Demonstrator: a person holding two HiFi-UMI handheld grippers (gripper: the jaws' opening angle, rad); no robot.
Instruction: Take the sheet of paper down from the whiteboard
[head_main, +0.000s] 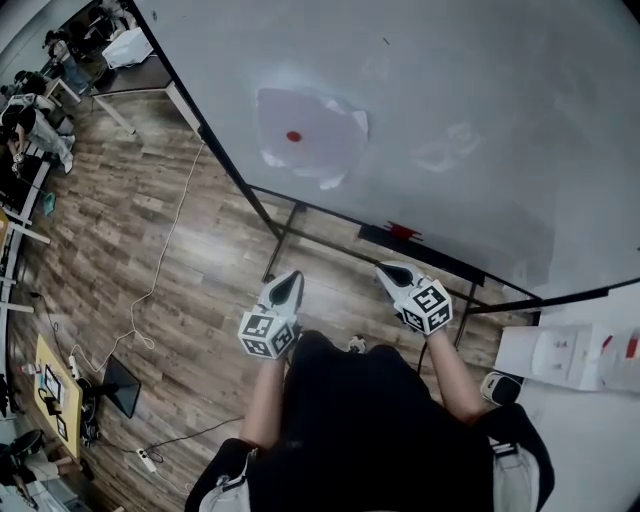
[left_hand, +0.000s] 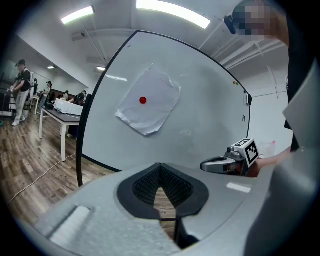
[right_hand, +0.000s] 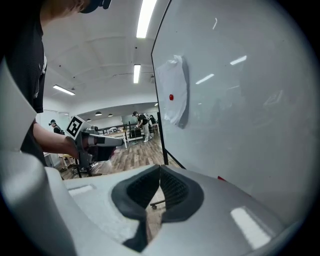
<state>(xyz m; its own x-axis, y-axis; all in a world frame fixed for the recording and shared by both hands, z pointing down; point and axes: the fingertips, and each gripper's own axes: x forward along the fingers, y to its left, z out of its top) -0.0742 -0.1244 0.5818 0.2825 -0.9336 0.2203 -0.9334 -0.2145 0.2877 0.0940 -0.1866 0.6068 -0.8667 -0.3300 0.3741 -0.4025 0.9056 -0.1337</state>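
dark clothing of the person (head_main: 370, 430) fills the head view at 6 o'clock. just above it both arms reach forward. left gripper (head_main: 291, 280) and right gripper (head_main: 386, 268) sit side by side, near each other but apart, both aimed toward 12 o'clock at the whiteboard (head_main: 480, 120).

in the left gripper view, the left gripper (left_hand: 160, 169) is clenched, its black pads meeting with nothing between them. the right gripper (left_hand: 206, 164) shows at 3 o'clock. in the right gripper view, the right gripper (right_hand: 159, 171) is likewise clenched and empty, with the left gripper (right_hand: 119, 141) at 9 o'clock of it.

the sheet of paper (head_main: 310, 135) is up on the whiteboard, at 11 o'clock from the grippers and well apart from both. a red magnet (head_main: 293, 136) sits on it left of its middle. the sheet hangs tilted, one corner lowest, and its edges curl off the board (left_hand: 148, 102). seen edge-on from the right gripper, it bulges away from the board's surface (right_hand: 176, 97).

a small red item (head_main: 402, 232) rests on the board's lower ledge at 12 o'clock from the right gripper. a white cable (head_main: 160, 265) trails over the wood floor (head_main: 200, 200) at 9 o'clock.
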